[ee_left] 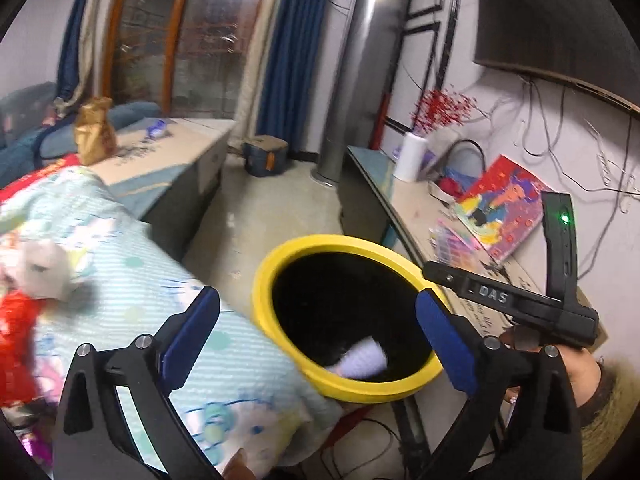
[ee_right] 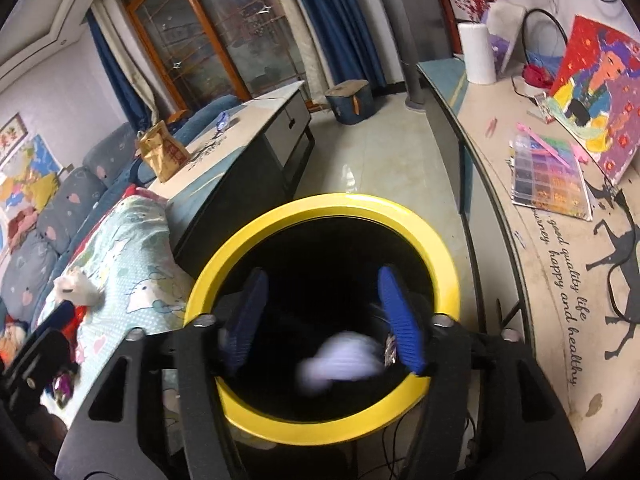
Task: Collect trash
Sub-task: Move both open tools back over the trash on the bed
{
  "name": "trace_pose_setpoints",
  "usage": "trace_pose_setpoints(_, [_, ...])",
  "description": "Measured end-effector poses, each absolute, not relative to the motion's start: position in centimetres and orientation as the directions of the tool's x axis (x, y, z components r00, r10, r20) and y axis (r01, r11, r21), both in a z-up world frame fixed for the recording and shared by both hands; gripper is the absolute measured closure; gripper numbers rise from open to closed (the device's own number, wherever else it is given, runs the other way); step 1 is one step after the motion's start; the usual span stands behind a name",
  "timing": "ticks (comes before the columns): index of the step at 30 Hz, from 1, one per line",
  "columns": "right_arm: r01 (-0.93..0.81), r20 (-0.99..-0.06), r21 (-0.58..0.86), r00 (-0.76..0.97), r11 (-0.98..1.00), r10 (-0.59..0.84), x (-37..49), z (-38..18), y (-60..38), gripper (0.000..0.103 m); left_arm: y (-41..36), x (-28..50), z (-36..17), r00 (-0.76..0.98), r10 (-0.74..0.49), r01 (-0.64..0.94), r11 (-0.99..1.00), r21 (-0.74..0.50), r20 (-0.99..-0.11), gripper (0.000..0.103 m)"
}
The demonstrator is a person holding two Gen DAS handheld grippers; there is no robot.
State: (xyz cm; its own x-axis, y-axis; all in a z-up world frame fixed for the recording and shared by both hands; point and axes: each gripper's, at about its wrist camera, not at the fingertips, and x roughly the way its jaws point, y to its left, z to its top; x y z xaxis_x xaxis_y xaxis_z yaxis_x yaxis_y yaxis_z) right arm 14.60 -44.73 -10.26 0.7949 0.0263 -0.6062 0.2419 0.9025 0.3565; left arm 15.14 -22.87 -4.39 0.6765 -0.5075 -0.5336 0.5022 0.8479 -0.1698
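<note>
At the centre of the right wrist view, the yellow-rimmed trash bin [ee_right: 320, 312] fills the lower middle of the frame, its black inside facing the camera. The right gripper [ee_right: 320, 320] hangs over the bin's mouth with its blue pads [ee_right: 400, 320] spread wide apart and nothing between them. A blurred pale piece of trash [ee_right: 340, 360] shows just below the pads, inside the rim; whether it rests on the bottom or is in the air cannot be told.

In the left wrist view the same bin [ee_left: 264, 280] sits at lower centre, and the pale trash [ee_left: 364, 358] lies low against its dark inside wall. The left gripper [ee_left: 316, 336] stands wide open and empty, its left pad over the patterned blanket [ee_left: 120, 240] and its right pad at the bin's right rim. The right gripper's black body [ee_left: 512, 300] enters from the right edge of the frame, above the bin's rim.

At the left of both views, a crumpled grey-white wad [ee_left: 44, 268] lies on the blanket, with something red [ee_left: 16, 328] just below it. Further back, upper left, a gold bag [ee_right: 160, 156] stands on a low cabinet [ee_right: 256, 128]. Along the right side runs a long printed tabletop [ee_right: 560, 280] carrying a white paper roll [ee_right: 476, 52], a colourful painting [ee_right: 600, 96] and a tray of beads [ee_right: 548, 176].
</note>
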Motion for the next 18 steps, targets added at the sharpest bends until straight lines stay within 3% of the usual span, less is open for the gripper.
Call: trace_pose_setpoints(18, [-0.022,-0.529,0.324,0.825,0.946,0.2,13.5,-6.8,-35.7,0.04,-14.5,11.7,-1.3,0.828,-0.326,0.304,0.945,-0.122,-0.457,0.007])
